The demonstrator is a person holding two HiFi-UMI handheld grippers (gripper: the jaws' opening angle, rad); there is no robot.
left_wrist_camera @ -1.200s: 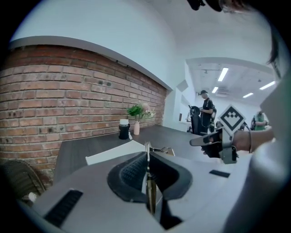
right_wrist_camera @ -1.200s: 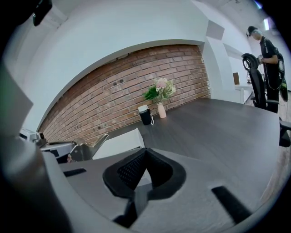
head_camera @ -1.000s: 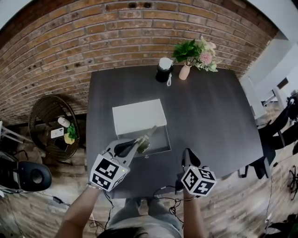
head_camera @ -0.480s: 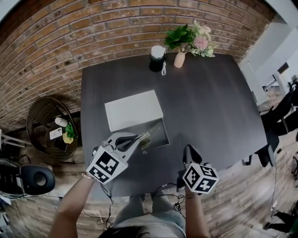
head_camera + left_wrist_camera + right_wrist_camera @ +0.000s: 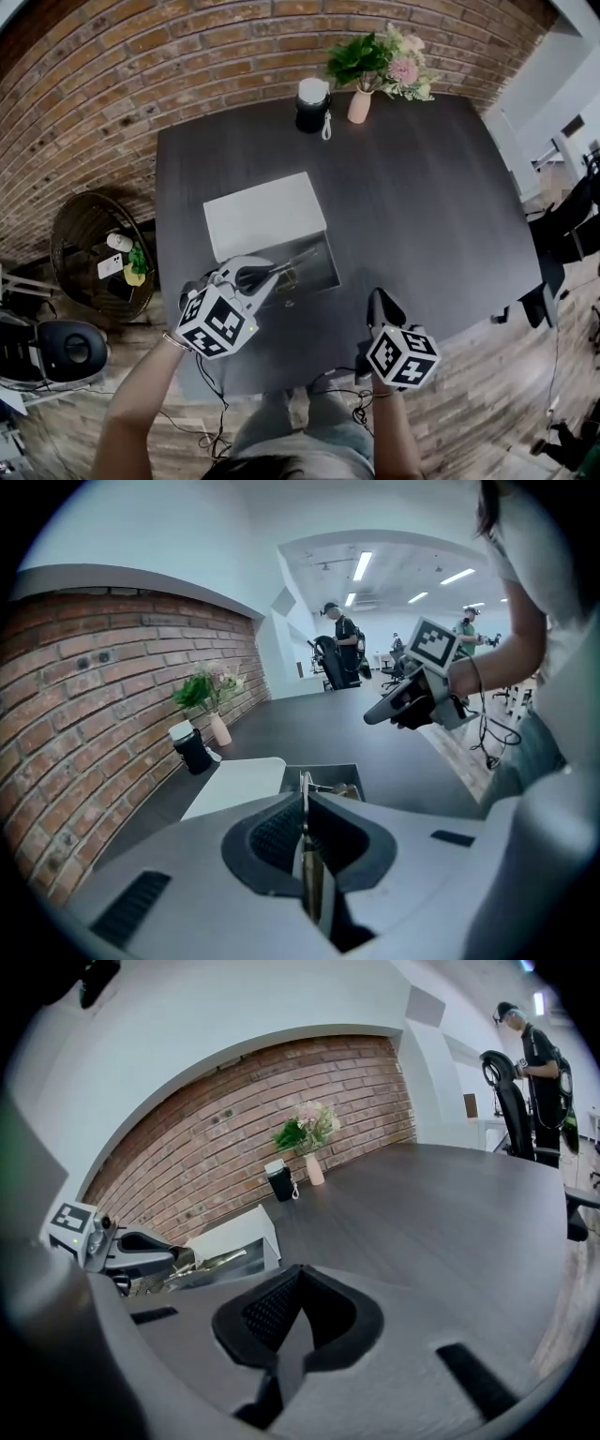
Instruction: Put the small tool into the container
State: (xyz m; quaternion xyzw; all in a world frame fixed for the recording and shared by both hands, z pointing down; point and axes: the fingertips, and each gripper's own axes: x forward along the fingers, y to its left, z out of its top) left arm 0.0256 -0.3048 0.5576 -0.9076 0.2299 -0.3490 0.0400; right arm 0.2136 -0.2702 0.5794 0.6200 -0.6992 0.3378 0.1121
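My left gripper (image 5: pixel 272 273) is shut on a thin metal tool (image 5: pixel 292 262) whose tip reaches over the open grey container (image 5: pixel 323 274) beside its white lid (image 5: pixel 265 214). In the left gripper view the tool (image 5: pixel 307 855) stands edge-on between the jaws of the left gripper (image 5: pixel 305 803), pointing at the container (image 5: pixel 323 776), where some small metal pieces lie. My right gripper (image 5: pixel 378 302) hovers near the table's front edge, right of the container, shut with nothing in it. The right gripper view shows the right gripper (image 5: pixel 298 1276) with its jaws together, and the left gripper (image 5: pixel 122 1246) with the tool (image 5: pixel 211 1261).
A black cylinder with a white top (image 5: pixel 312 103) and a vase of flowers (image 5: pixel 361 103) stand at the table's far edge. A round wire basket (image 5: pixel 98 253) sits on the floor to the left. Office chairs (image 5: pixel 572 234) are to the right. People stand far off (image 5: pixel 342 649).
The tool in my left gripper has tipped flatter and lower over the open container. My right gripper has barely moved.
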